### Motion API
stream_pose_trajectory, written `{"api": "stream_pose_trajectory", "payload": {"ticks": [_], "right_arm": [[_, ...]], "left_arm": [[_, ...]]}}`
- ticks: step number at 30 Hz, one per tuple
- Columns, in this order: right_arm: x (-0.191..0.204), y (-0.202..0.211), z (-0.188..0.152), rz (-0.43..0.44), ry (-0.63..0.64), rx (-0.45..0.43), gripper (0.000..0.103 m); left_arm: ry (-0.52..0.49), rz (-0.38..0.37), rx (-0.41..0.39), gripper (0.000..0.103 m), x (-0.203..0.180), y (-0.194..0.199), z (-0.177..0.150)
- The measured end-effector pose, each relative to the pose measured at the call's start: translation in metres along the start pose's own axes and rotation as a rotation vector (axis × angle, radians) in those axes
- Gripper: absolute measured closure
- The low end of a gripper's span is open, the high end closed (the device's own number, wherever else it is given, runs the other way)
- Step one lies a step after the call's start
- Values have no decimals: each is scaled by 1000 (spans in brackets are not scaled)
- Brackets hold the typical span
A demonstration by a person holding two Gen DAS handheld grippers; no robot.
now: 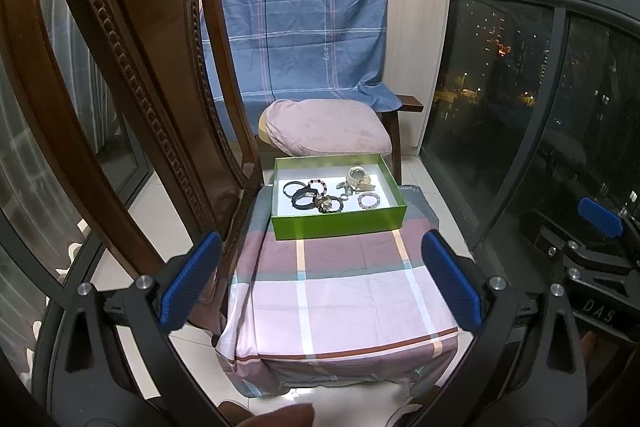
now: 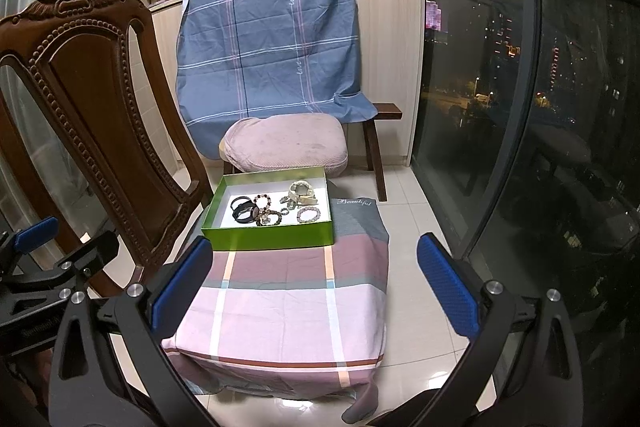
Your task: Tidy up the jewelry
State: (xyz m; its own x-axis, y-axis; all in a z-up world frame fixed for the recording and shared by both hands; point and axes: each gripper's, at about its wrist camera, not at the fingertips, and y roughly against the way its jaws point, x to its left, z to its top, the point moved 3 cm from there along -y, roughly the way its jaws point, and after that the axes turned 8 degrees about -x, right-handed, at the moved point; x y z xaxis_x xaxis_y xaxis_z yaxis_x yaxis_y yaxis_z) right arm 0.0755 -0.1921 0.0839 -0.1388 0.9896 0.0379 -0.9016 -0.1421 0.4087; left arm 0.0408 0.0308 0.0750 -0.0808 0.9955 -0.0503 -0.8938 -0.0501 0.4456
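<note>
A green box (image 1: 340,225) (image 2: 268,239) stands at the far end of a low table draped in a pink checked cloth (image 1: 352,291) (image 2: 288,303). Inside it lie a black watch (image 1: 302,198) (image 2: 245,213), bead bracelets (image 1: 368,200) (image 2: 309,214) and a cream watch (image 1: 360,175) (image 2: 303,191). My left gripper (image 1: 324,283) is open and empty, well short of the box. My right gripper (image 2: 316,287) is open and empty too, over the cloth in front of the box. The right gripper also shows at the right edge of the left wrist view (image 1: 600,223).
A carved wooden chair (image 1: 132,99) (image 2: 92,123) stands close on the left of the table. Behind the box are a pink cushion (image 1: 328,127) (image 2: 286,143) on a stool and a blue cloth (image 1: 296,27) (image 2: 272,47) over furniture. A glass wall (image 2: 520,131) runs along the right.
</note>
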Motion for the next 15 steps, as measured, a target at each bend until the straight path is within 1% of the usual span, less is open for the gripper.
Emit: {"api": "stream_pose_trajectory", "payload": {"ticks": [15], "right_arm": [[0, 0, -1, 0, 3, 7, 3]], "left_arm": [[-3, 0, 10, 4, -1, -2, -1]]}}
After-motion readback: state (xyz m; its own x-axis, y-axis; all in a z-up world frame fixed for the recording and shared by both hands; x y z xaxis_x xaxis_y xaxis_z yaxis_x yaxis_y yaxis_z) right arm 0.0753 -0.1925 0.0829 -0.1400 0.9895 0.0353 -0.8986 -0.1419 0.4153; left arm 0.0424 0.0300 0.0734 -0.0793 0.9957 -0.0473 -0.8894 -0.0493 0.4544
